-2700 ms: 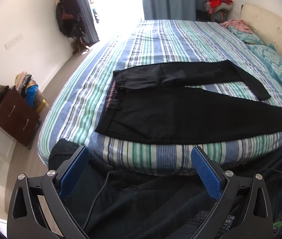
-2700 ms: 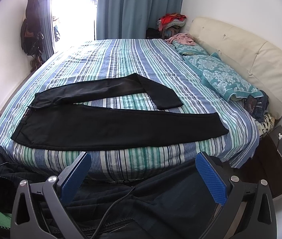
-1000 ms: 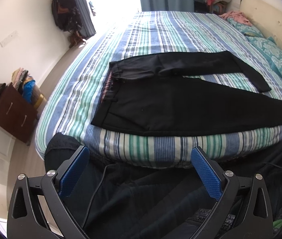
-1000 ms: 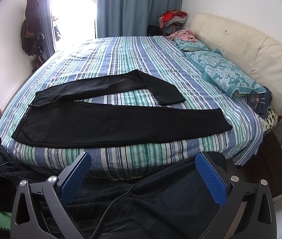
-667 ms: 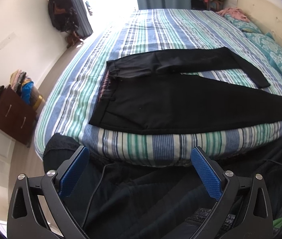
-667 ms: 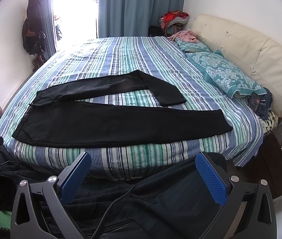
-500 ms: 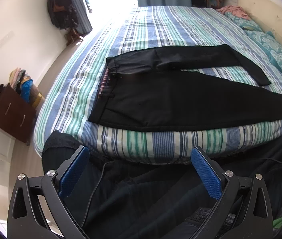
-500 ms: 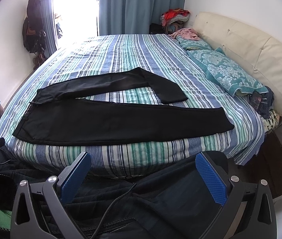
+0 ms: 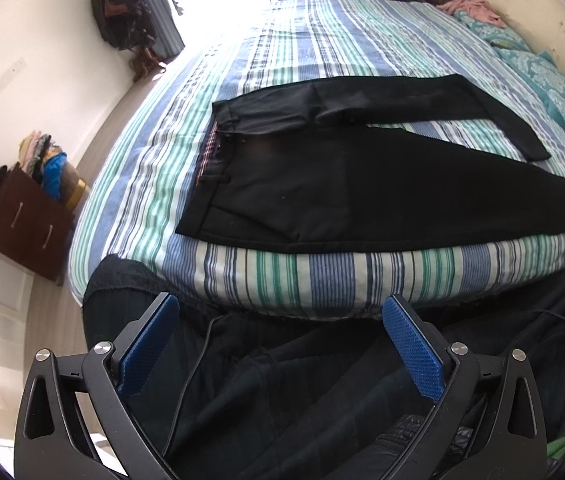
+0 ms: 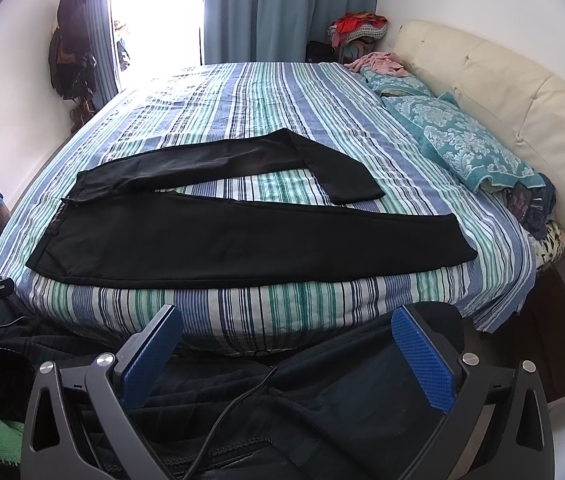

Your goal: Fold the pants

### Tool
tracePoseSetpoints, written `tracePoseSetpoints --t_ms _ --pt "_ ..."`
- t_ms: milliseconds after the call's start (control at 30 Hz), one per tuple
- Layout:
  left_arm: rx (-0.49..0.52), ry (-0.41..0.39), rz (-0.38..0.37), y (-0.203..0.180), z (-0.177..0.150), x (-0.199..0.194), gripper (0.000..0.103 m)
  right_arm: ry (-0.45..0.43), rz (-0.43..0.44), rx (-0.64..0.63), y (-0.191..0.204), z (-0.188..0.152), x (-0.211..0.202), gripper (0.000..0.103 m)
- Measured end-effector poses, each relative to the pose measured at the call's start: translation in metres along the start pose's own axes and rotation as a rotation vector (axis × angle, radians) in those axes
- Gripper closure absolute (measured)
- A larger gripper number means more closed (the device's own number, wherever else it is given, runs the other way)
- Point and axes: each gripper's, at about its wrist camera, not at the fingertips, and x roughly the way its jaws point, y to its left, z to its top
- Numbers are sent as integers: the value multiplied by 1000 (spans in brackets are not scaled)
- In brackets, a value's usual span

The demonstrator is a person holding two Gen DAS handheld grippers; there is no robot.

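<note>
1. The black pants [image 10: 218,236] lay flat on the striped bed [image 10: 266,96] along its near edge, the waistband [image 9: 212,160] at the left end and the hems to the right.

2. The near leg ran straight beside the mattress edge. The far leg [image 10: 242,160] splayed away from it and was bent back on itself toward its hem, leaving a wedge of bare sheet between the two legs.

3. The left gripper [image 9: 280,340] hung short of the bed over dark clothing, jaws wide apart and holding nothing. The right gripper [image 10: 286,350] was in like condition: jaws wide, empty, well clear of the garment.

4. Change noted against the views of a few seconds earlier: in both wrist views the bed and pants sat slightly higher and fuller in frame, so both grippers had edged forward and tipped toward the mattress. The garment itself had not shifted, and neither tool had touched it.

5. Assessment: no fold had been made; the task stood at its approach stage. The first step would likely be to bring the far leg over onto the near leg.

6. Risk: the bent far leg might carry its crease into the fold unless straightened first
</note>
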Motion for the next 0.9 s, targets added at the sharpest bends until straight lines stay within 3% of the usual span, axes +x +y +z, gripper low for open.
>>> tracePoseSetpoints --t_ms 400,767,833,900 --pt "8 70 17 -3 -1 15 1 21 11 -3 3 -3 8 0" --pt "14 85 14 -4 -1 20 1 41 27 -7 4 -4 15 0" --pt "10 61 2 -1 2 20 1 26 38 -24 6 -2 16 0" --pt "-3 20 16 4 12 20 1 -55 47 -56 7 6 9 0"
